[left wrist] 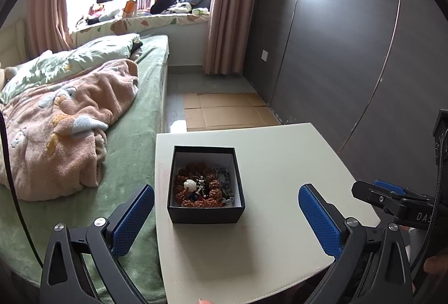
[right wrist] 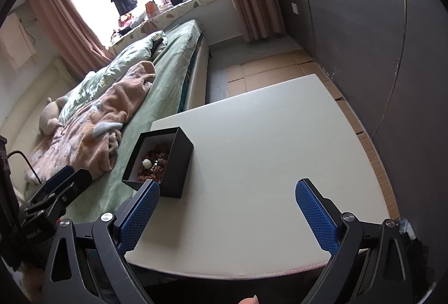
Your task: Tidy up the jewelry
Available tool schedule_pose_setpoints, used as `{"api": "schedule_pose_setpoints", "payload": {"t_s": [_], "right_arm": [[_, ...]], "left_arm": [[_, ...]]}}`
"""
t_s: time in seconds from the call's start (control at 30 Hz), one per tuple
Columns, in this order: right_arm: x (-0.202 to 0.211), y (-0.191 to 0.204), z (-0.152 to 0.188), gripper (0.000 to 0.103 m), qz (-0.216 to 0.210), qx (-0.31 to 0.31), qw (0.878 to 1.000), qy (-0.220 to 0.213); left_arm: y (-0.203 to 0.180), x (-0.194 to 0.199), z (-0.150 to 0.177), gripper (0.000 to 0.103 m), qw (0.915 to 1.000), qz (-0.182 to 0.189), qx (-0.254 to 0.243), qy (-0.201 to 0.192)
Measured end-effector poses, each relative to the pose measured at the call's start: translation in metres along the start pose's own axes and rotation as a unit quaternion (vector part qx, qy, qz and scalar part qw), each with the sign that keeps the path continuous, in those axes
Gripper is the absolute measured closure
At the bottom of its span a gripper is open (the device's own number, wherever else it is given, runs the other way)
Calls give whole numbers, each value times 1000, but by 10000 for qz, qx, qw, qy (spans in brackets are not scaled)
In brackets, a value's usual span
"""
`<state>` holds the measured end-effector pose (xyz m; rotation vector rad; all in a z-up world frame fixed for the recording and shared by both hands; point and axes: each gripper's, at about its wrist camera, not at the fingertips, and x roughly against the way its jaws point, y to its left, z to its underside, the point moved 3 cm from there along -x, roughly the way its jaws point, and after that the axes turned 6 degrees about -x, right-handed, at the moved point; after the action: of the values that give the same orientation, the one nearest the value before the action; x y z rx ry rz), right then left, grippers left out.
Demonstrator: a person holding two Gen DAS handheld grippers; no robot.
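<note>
**Jewelry heaped in the box, both grippers standing off**

A green-sheeted bed (left wrist: 131,136) with a pink blanket (left wrist: 64,130) fills the left of the room, and a white table (left wrist: 280,164) sits hard against its near right side. On the table's left part, close to the bed, stands a small black box (left wrist: 205,208) with no lid on it. Inside lies the jewelry (left wrist: 203,187): reddish-brown knobbly beads, a grey strand along the right wall and a white bead near the middle, all in one tangle.

The left gripper (left wrist: 226,215) hangs near the box with its blue pads spread wide, holding nothing. The right gripper (right wrist: 227,213) is likewise wide open and empty, further right over bare tabletop.

This could be pieces gathered in, or a pile awaiting sorting; I cannot tell which. Any pick would need a careful pinch on one strand.
</note>
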<state>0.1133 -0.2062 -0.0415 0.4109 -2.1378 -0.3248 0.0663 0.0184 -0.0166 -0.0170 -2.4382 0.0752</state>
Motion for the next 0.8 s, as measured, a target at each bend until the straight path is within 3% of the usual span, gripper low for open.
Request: {"api": "schedule_pose_setpoints", "payload": {"t_s": [0.8], "right_arm": [[24, -8, 0, 5, 205, 61, 9997, -89]], "left_arm": [[-5, 17, 1, 0, 9994, -137, 54, -321]]}}
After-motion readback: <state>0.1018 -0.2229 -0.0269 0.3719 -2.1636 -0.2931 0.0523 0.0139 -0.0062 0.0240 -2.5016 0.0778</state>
